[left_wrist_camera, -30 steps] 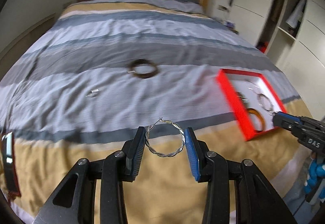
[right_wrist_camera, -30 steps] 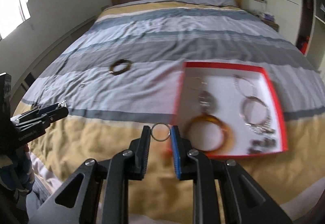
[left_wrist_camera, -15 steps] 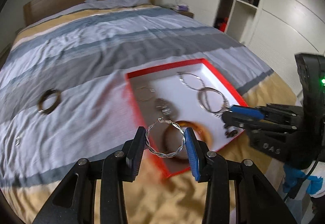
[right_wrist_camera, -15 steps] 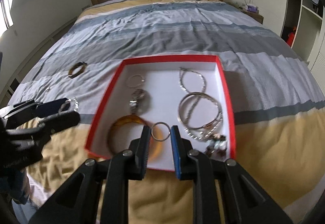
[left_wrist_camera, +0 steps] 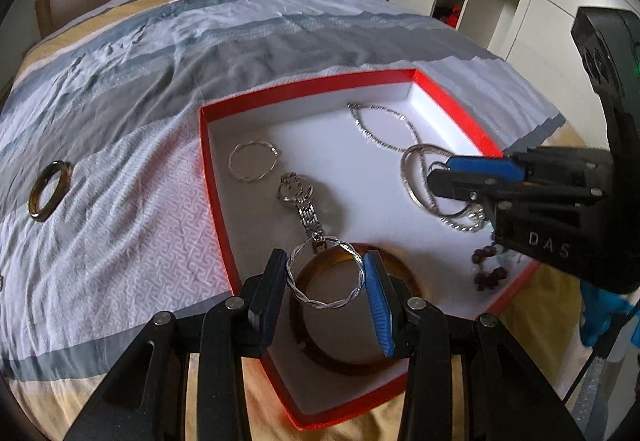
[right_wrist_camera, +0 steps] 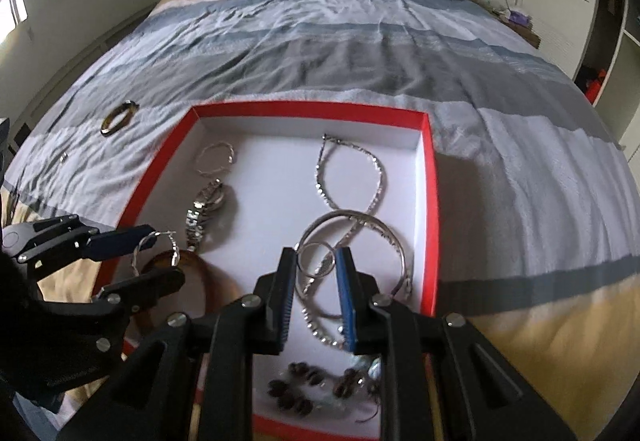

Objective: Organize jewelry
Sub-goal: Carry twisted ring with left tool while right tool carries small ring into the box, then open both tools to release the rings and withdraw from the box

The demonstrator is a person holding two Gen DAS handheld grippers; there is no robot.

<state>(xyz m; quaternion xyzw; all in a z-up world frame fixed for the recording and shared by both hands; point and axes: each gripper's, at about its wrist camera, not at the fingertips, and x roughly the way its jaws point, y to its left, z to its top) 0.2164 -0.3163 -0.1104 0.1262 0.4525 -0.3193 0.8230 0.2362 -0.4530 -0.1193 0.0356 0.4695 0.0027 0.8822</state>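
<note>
The left tool point(left_wrist_camera: 326, 273) stood part-open, pinching a twisted silver hoop point(left_wrist_camera: 326, 275) over the amber bangle point(left_wrist_camera: 352, 321) at the red box's point(left_wrist_camera: 216, 177) six o'clock edge. The right tool point(right_wrist_camera: 317, 261), nearly closed, gripped a small plain ring point(right_wrist_camera: 317, 260) above the silver bangles point(right_wrist_camera: 360, 241). Best, I judged, to lower each onto bare white floor before letting go (tangles looked likely). A second earlier both hung over the bedspread point(left_wrist_camera: 132, 89), short of the box.
</note>
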